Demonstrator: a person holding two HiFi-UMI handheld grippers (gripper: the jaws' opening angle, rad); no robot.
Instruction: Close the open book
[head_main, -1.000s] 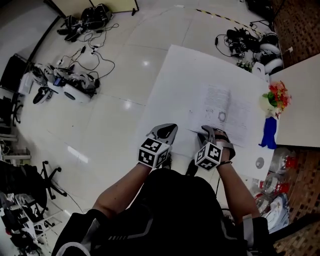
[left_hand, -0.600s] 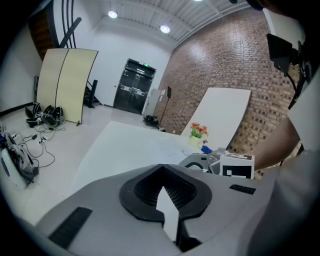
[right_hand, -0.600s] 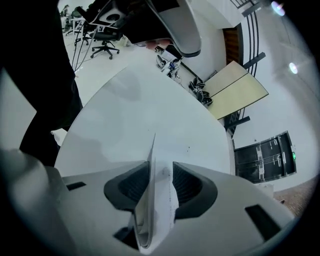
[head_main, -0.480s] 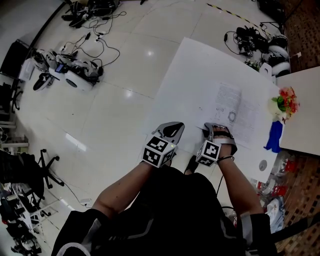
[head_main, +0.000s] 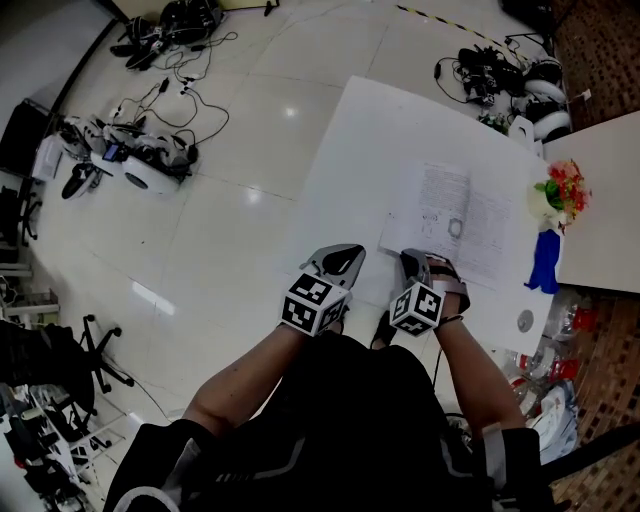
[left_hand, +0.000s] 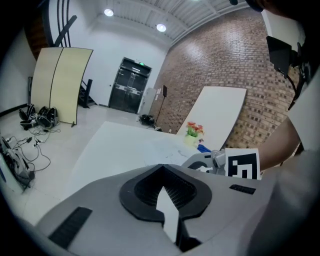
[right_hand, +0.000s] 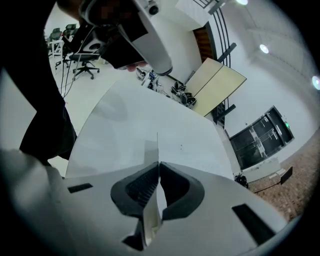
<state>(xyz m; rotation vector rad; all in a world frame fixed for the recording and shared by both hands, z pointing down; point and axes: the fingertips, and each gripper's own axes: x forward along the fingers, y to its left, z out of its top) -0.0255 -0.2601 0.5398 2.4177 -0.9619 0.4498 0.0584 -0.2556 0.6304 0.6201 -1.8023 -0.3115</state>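
Note:
The open book (head_main: 470, 215) lies flat on the white table (head_main: 390, 130), its printed pages facing up. My right gripper (head_main: 410, 258) is at the book's near left corner. Its jaws are closing, and in the right gripper view a thin white page edge (right_hand: 157, 145) stands upright between the pads of the right gripper (right_hand: 158, 163). My left gripper (head_main: 350, 252) hangs shut over the table's near edge, left of the book and holding nothing. In the left gripper view the tips of the left gripper (left_hand: 162, 166) meet, and the right gripper's marker cube (left_hand: 242, 162) shows beside them.
A pot of flowers (head_main: 555, 195) and a blue thing (head_main: 542, 262) sit at the table's right end, next to a second table (head_main: 605, 200). A small round disc (head_main: 520, 322) lies near the right front corner. Cables and devices (head_main: 140, 160) litter the floor to the left.
The right gripper's jaws, spread a second ago, have come together at the book's near left corner. The left gripper has stayed where it was.

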